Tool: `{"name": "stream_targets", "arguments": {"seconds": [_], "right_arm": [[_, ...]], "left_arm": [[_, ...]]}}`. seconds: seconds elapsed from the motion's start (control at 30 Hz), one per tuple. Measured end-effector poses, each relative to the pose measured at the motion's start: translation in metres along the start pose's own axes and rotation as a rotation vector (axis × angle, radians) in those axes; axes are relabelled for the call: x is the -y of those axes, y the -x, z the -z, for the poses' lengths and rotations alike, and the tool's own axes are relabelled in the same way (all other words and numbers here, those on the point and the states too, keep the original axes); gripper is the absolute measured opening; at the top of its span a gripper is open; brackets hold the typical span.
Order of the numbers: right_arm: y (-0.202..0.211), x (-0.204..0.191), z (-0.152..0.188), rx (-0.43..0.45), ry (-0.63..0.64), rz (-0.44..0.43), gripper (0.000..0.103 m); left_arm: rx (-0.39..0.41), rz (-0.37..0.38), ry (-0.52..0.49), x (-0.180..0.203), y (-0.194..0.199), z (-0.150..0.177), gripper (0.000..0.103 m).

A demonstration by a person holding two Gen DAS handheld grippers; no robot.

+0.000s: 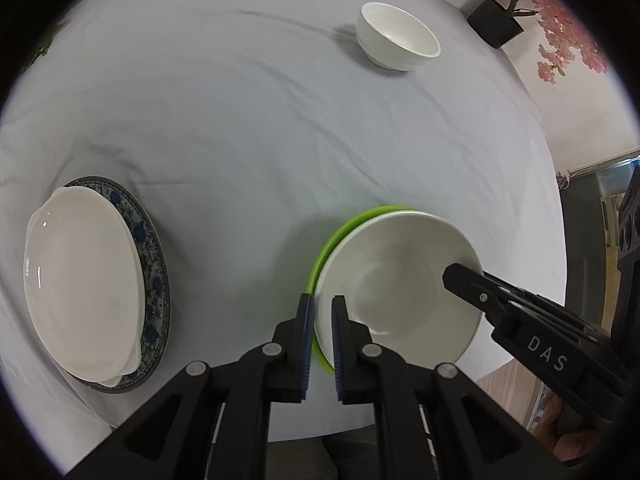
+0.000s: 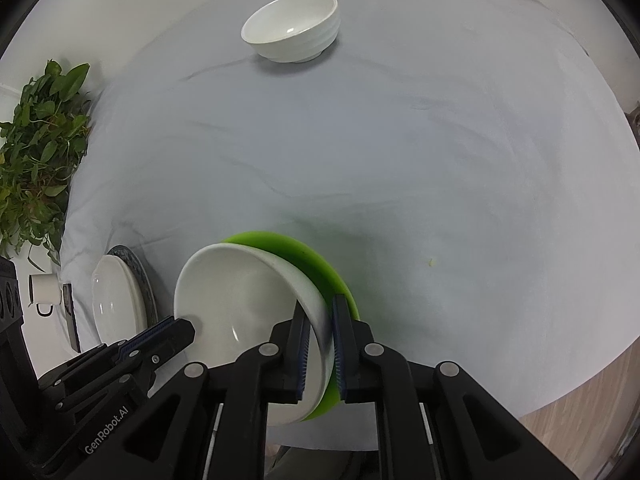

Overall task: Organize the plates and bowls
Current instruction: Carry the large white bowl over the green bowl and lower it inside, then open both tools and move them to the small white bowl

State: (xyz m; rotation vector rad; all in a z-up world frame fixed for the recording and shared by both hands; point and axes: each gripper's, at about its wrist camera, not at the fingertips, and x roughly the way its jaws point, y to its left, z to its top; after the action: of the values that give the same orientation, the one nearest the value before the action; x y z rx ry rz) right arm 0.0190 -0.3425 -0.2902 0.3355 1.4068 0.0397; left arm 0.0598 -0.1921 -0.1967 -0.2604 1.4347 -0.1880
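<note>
Two grippers work one stack at the near edge of the table (image 1: 240,120), which is covered by a pale grey cloth. The stack is a white bowl (image 1: 400,280) sitting in a green dish (image 1: 340,227). From the right wrist view the bowl is tipped against the dish rather than seated flat. Left gripper (image 1: 322,300): jaws nearly closed, clamped on the near rim of the stack, with one blue pad outside the green edge and the other inside the bowl. Right gripper (image 2: 320,304): astride the opposite side, with the bowl's wall between the pads, one pad inside the bowl and the other against the green dish. The wall fills most of the narrow gap, but that spot is blurred, so I cannot tell whether the pads press on it or merely flank it. Both grippers point steeply down. Well to the left of the stack, a white oval dish (image 1: 80,280) with small handles lies on a blue patterned plate (image 1: 155,256), leaving only the plate's rim showing. Far across the cloth stands a small white bowl (image 1: 398,38), upright and alone. Off the table: a black pot (image 1: 494,22) with a pink blossom branch (image 1: 568,28) stands against the wall behind it. A leafy green plant (image 2: 36,140) and a white mug (image 2: 44,288) are seen beyond the left edge.
</note>
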Motion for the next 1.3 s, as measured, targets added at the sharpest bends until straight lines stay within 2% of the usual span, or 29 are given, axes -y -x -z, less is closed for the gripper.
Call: {"name": "stream_targets", "arguments": {"seconds": [0.03,0.1,0.17,0.33,0.43,0.5,0.53,0.57,0.6,0.67,0.77,0.87,0.97,1.1,1.2,1.3], "right_arm": [[0.002,-0.001,0.001,0.004,0.002,0.001,0.016],[0.009,-0.005,0.003,0.022,0.006,0.003,0.033],[0.018,-0.008,0.003,0.051,0.014,0.010,0.042],[0.035,-0.014,0.002,0.090,0.031,0.022,0.046],[0.048,-0.015,0.002,0.125,0.063,0.069,0.064],[0.059,-0.017,0.005,0.147,0.090,0.084,0.089],[0.067,-0.018,0.005,0.161,0.115,0.083,0.095],[0.073,-0.017,0.006,0.179,0.142,0.079,0.102],[0.081,-0.018,0.007,0.199,0.171,0.072,0.103],[0.097,-0.018,0.009,0.227,0.205,0.053,0.103],[0.120,-0.013,0.006,0.280,0.212,0.055,0.103],[0.133,-0.006,-0.004,0.295,0.181,0.028,0.103],[0.138,0.000,-0.019,0.304,0.152,0.022,0.103],[0.135,0.011,-0.056,0.319,0.083,-0.006,0.103],[0.128,0.010,-0.097,0.350,0.052,0.003,0.103],[0.124,0.010,-0.148,0.357,0.039,0.019,0.103]], "left_arm": [[-0.001,0.006,-0.005,0.001,0.000,0.001,0.008],[-0.003,0.007,-0.019,0.002,0.000,0.003,0.008],[-0.004,0.013,-0.024,0.004,0.000,0.004,0.008],[0.016,-0.004,-0.037,0.005,0.006,0.005,0.009],[0.074,-0.068,-0.054,0.004,0.023,0.005,0.011],[0.145,-0.114,-0.060,0.002,0.044,0.007,0.030],[0.192,-0.140,-0.059,0.000,0.057,0.008,0.055],[0.251,-0.158,-0.054,-0.001,0.072,0.009,0.075],[0.305,-0.164,-0.048,-0.002,0.085,0.010,0.080],[0.385,-0.168,-0.044,-0.002,0.111,0.007,0.081],[0.429,-0.192,-0.040,0.001,0.134,-0.005,0.081],[0.466,-0.203,-0.064,0.005,0.148,-0.023,0.081],[0.455,-0.148,-0.097,0.007,0.150,-0.048,0.081],[0.395,-0.059,-0.160,0.017,0.137,-0.095,0.081],[0.359,0.000,-0.184,0.023,0.120,-0.140,0.081],[0.324,0.023,-0.181,0.021,0.098,-0.179,0.081]]}}
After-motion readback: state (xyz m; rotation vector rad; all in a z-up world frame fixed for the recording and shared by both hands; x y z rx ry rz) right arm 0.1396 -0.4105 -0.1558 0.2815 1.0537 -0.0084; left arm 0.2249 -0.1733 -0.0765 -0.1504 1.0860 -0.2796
